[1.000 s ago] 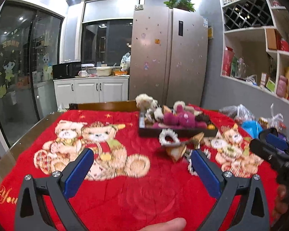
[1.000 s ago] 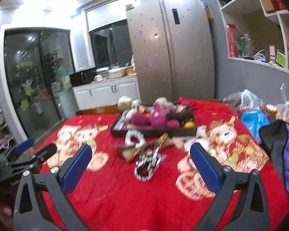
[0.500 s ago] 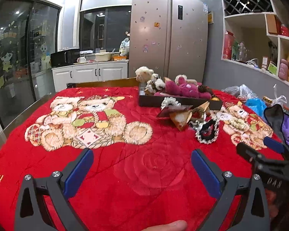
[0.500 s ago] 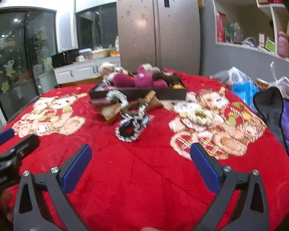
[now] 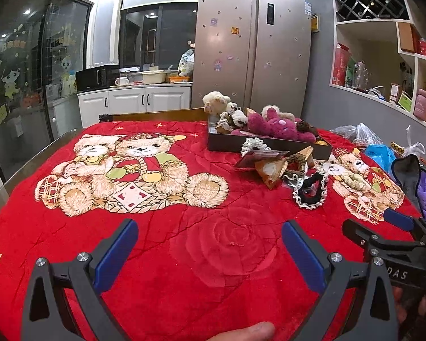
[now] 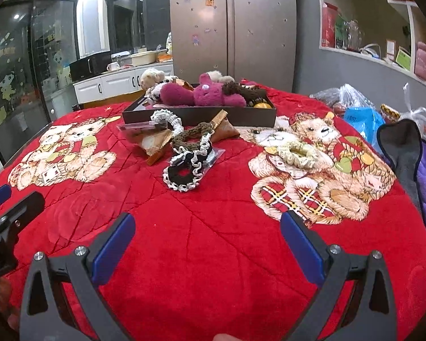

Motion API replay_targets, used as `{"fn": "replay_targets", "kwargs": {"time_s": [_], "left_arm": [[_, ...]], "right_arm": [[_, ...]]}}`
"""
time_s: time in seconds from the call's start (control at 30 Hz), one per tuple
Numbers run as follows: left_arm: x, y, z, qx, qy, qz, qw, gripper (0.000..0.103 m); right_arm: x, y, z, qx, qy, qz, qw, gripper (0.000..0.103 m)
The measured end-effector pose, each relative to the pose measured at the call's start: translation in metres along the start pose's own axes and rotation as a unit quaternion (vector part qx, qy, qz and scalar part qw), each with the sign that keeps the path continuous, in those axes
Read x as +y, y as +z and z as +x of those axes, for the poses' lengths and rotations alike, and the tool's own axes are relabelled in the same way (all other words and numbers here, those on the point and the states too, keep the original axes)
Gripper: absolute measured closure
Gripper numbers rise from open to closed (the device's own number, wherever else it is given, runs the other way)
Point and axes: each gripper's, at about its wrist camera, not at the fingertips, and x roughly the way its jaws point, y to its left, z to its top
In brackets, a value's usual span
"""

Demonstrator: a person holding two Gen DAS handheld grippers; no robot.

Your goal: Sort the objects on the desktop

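Observation:
A dark tray (image 6: 201, 116) (image 5: 269, 143) full of plush toys, a magenta one (image 6: 204, 93) among them, stands at the far side of the red bear blanket. In front of it lie a black-and-white scrunchie (image 6: 184, 173) (image 5: 311, 191), a brown braided scrunchie (image 6: 194, 136), a white scrunchie (image 6: 167, 118), tan pouches (image 5: 269, 170) and a cream scrunchie (image 6: 298, 153). My left gripper (image 5: 208, 244) and my right gripper (image 6: 207, 236) both hang open over bare blanket, well short of these things, holding nothing. Each shows at the edge of the other's view.
Plastic bags, one blue (image 6: 360, 119), and a grey-and-purple cloth (image 6: 411, 153) crowd the table's right side. A wooden table edge (image 5: 2, 190) shows on the left. A fridge (image 5: 252, 48), cabinets and wall shelves stand behind. A fingertip (image 5: 247, 332) shows at the bottom.
Both grippers have dropped lower and closer to the blanket, so the scrunchies and tray look nearer. Both stay open and nothing on the table has moved.

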Motion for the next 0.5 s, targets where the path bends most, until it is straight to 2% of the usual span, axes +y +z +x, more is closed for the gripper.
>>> {"fn": "replay_targets", "kwargs": {"time_s": [0.5], "left_arm": [[-0.0080,-0.0017,-0.0069,-0.018,0.008,0.021,0.9996,0.000]], "right_arm": [[0.0027,0.0003,0.0028,0.007,0.001,-0.007,1.000,0.000]]}}
